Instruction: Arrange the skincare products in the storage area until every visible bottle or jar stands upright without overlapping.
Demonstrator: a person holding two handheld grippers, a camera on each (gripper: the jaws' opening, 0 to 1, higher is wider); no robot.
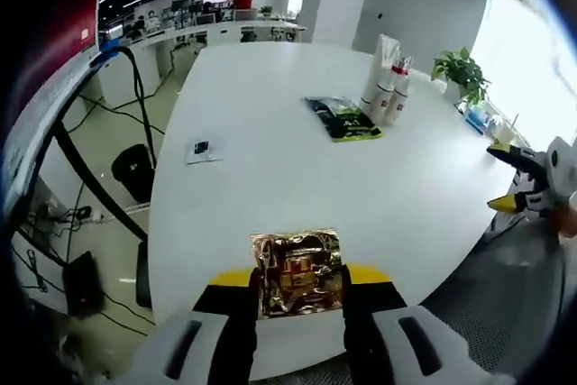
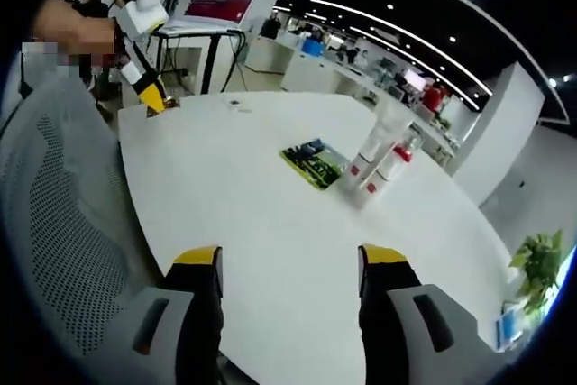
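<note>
My left gripper [image 1: 297, 279] is shut on a shiny gold foil packet [image 1: 297, 270], held just above the near edge of the white table [image 1: 270, 187]. White tube-like bottles with red labels [image 1: 385, 89] stand upright in a tight group at the far side, with a dark green sachet [image 1: 343, 118] lying flat beside them. In the right gripper view the bottles [image 2: 377, 165] and the sachet [image 2: 314, 162] sit mid-table. My right gripper [image 2: 288, 268] is open over the table edge with nothing between its jaws. The left gripper [image 2: 149, 87] appears at upper left with the gold packet [image 2: 168, 104].
A small card [image 1: 203, 150] lies on the table's left part. A potted plant [image 1: 462, 69] stands at the far right corner. A grey mesh chair [image 2: 54, 223] is by the table edge, and the right gripper [image 1: 532, 182] hangs at the right.
</note>
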